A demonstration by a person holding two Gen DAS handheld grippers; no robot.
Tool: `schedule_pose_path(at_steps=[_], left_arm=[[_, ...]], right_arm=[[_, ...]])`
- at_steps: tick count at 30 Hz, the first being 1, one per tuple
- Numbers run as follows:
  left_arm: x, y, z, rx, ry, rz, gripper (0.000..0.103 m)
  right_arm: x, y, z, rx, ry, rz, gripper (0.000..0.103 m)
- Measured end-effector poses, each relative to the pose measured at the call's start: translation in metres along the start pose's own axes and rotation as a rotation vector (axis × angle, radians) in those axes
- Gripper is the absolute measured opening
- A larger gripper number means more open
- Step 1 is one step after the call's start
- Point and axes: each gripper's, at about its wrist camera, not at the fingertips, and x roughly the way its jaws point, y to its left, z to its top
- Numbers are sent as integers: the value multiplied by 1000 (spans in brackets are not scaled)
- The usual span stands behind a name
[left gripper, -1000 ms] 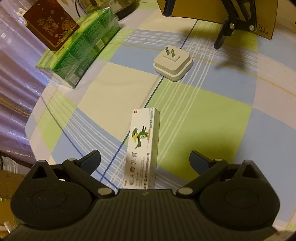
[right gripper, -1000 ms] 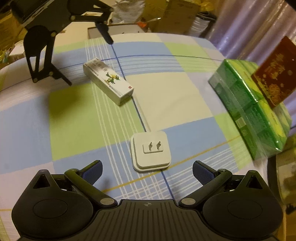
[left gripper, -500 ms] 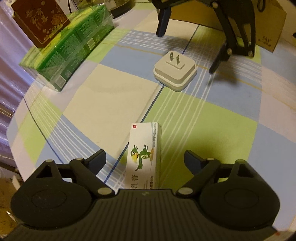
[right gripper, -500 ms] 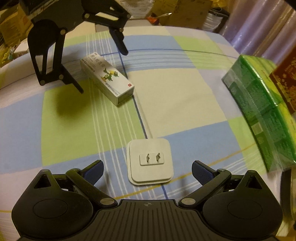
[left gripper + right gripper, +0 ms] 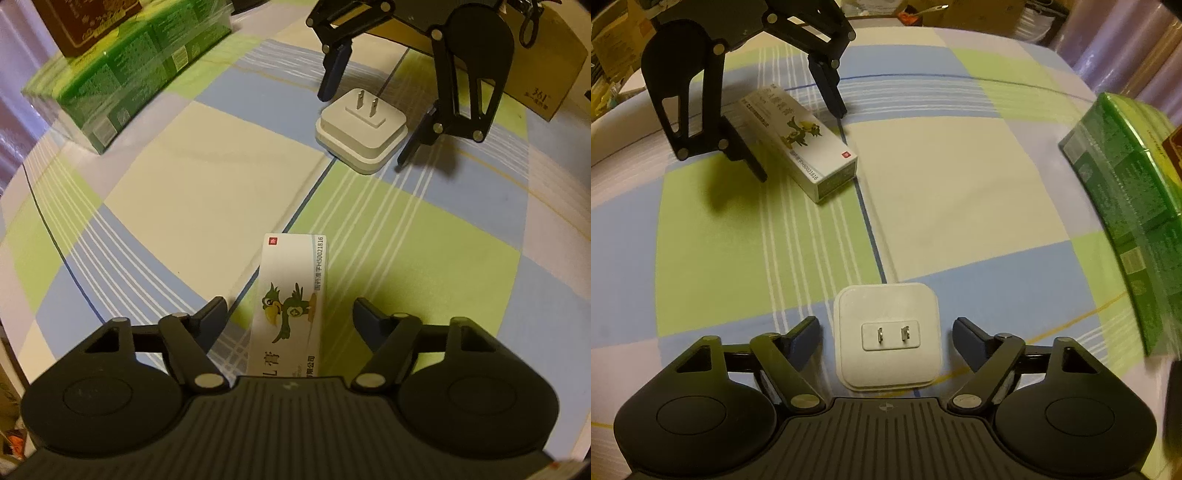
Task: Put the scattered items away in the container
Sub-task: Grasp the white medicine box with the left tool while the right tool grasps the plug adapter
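Straddling a white carton (image 5: 291, 306), left gripper (image 5: 290, 314) jaws apart, near end hidden; code H50021816 legible; cardboard box (image 5: 546, 74) marked 361 beyond. Right wrist: right gripper (image 5: 886, 334) jaws apart around white plug adapter (image 5: 888, 334) on checked counter (image 5: 960, 184); green wrapped pack (image 5: 1126, 206) cut off.

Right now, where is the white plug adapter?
The white plug adapter lies prongs-up on the checked cloth, between the open fingers of the right gripper; it sits apart from the medicine box.
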Motion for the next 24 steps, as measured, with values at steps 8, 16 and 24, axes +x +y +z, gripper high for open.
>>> schedule_pose_path(at_steps=[8,16,24], left_arm=[[1,8,-2,-50,1,-49,40],[-1,6,-3,-86,14,-49,33],[-10,-12,-7,-208,0,-40,33]], right_arm=[[5,-3,1,-6,23,21,62],[3,0,0,27,36,22,62],[-14,13,-2,170,29,-27,62]])
